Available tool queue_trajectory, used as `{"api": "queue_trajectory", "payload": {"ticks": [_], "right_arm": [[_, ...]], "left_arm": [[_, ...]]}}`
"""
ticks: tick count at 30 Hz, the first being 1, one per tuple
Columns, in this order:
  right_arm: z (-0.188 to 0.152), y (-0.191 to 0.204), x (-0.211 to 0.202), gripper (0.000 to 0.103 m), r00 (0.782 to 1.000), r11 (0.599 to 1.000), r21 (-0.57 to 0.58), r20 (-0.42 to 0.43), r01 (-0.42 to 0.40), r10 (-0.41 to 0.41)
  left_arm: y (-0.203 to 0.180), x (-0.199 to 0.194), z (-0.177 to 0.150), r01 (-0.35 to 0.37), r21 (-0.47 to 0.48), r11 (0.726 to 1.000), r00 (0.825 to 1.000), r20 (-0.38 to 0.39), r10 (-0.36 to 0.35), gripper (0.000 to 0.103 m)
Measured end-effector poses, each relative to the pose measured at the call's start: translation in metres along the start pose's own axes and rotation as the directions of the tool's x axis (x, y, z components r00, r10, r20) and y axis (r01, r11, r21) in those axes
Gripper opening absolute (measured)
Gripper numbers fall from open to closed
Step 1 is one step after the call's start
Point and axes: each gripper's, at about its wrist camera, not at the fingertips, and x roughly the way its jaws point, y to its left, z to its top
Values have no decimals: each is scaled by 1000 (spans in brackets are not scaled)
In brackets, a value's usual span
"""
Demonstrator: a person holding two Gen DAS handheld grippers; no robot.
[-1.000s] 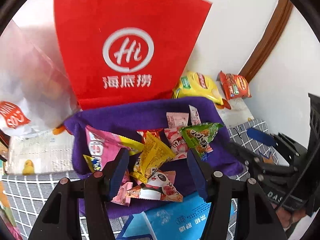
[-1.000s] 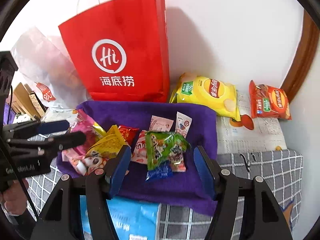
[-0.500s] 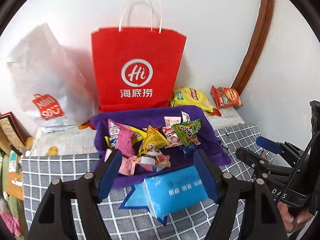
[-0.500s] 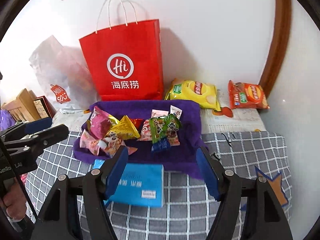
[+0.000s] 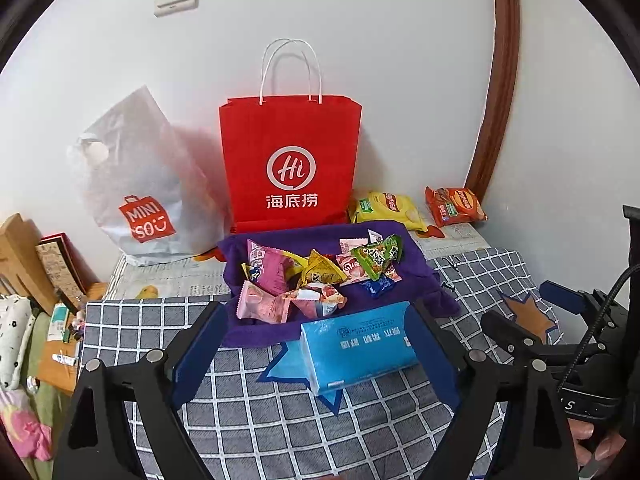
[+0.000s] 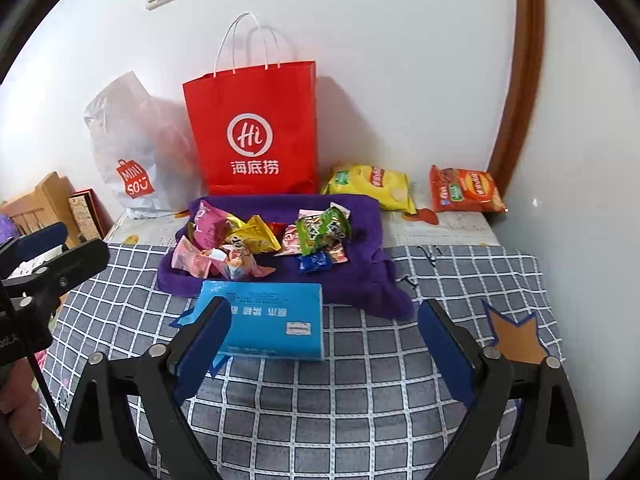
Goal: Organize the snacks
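Note:
Several small snack packets [image 5: 316,276] [image 6: 260,244] lie heaped on a purple cloth [image 5: 424,280] [image 6: 360,276]. A yellow chip bag [image 5: 386,208] [image 6: 368,186] and an orange chip bag [image 5: 454,206] [image 6: 466,190] lie behind it by the wall. My left gripper [image 5: 316,348] hangs above the checked cover, back from the cloth, its jaws opening with nothing gripped. My right gripper [image 6: 324,340] hovers likewise, jaws opening and empty. A blue tissue pack [image 5: 360,346] [image 6: 268,320] lies on the cover below both, in front of the cloth.
A red paper bag [image 5: 290,164] [image 6: 252,132] and a white plastic bag [image 5: 144,184] [image 6: 132,144] stand against the wall. The grey checked cover [image 5: 280,420] [image 6: 360,400] spreads in front. Wooden boxes [image 5: 24,256] sit at left. A wall and brown door frame [image 6: 516,92] close the right side.
Both grippers have drawn back and risen from the snack pile, so the whole table now shows. Both sets of jaws have spread wider.

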Motion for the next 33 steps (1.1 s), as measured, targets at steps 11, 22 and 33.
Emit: {"api": "queue_trajectory", "payload": {"ticks": [11,22,33], "right_arm": [[-9,-3,-29,102,999,1000,17,32,-2,1],[-15,-7,-43,102,999,1000,26,42,-1,0],[-17,-8,-51,102,999,1000,21,53,1,-2]], "left_arm": [[-2,-22,-13,-41,-13,999,999,17,41,92],[-5,-35,-17,-35,-21,999,999,19,36,92],[-5,-38,-20,-35,-26,999,999,14,35,92]]}}
